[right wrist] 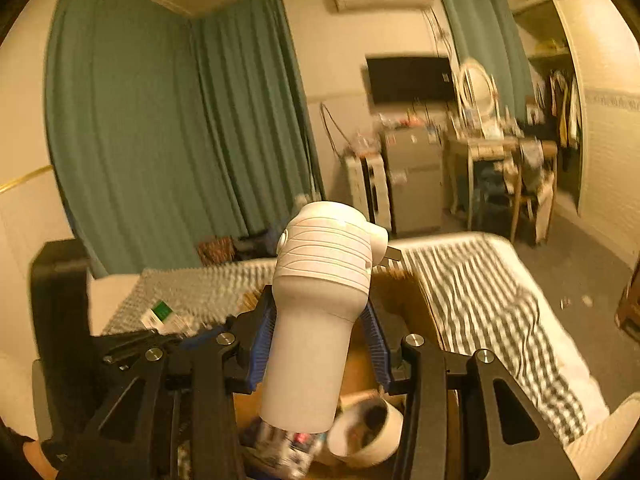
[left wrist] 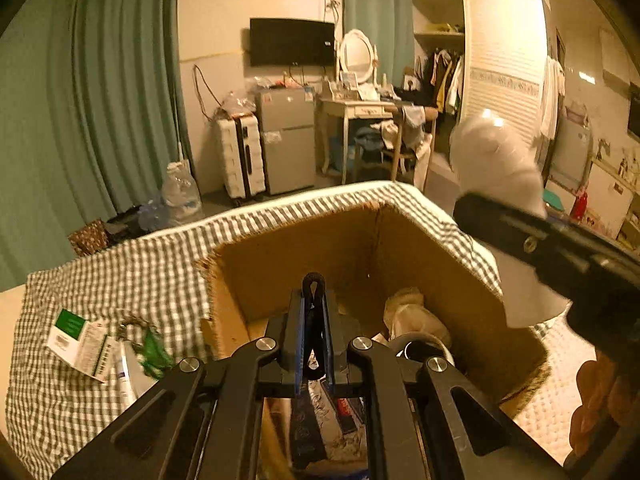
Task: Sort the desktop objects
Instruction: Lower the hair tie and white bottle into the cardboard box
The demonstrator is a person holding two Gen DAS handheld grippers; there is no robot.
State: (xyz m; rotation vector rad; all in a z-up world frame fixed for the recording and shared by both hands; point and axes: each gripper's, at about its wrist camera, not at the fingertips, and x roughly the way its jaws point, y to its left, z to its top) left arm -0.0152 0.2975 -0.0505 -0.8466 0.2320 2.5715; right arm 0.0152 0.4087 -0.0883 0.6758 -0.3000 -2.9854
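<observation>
My left gripper point(left wrist: 313, 300) is shut on a small black clip-like object point(left wrist: 313, 286) and hangs over the open cardboard box point(left wrist: 360, 232). My right gripper point(right wrist: 320, 320) is shut on a white ribbed device point(right wrist: 320, 292) with a plug at its side, held above the same box point(right wrist: 412, 304). The white device also shows at the right of the left wrist view point(left wrist: 496, 172), with the right gripper's black body point(left wrist: 560, 248) below it. Inside the box lie a roll of white tape point(right wrist: 368, 432), a crumpled cloth point(left wrist: 412, 316) and printed packets point(left wrist: 320, 420).
The box sits on a checked cloth point(left wrist: 120, 272) over a table. A green-and-white medicine box point(left wrist: 76, 336) and a green trinket point(left wrist: 152, 348) lie on the cloth to the left. Green curtains, a fridge and a dressing table stand beyond.
</observation>
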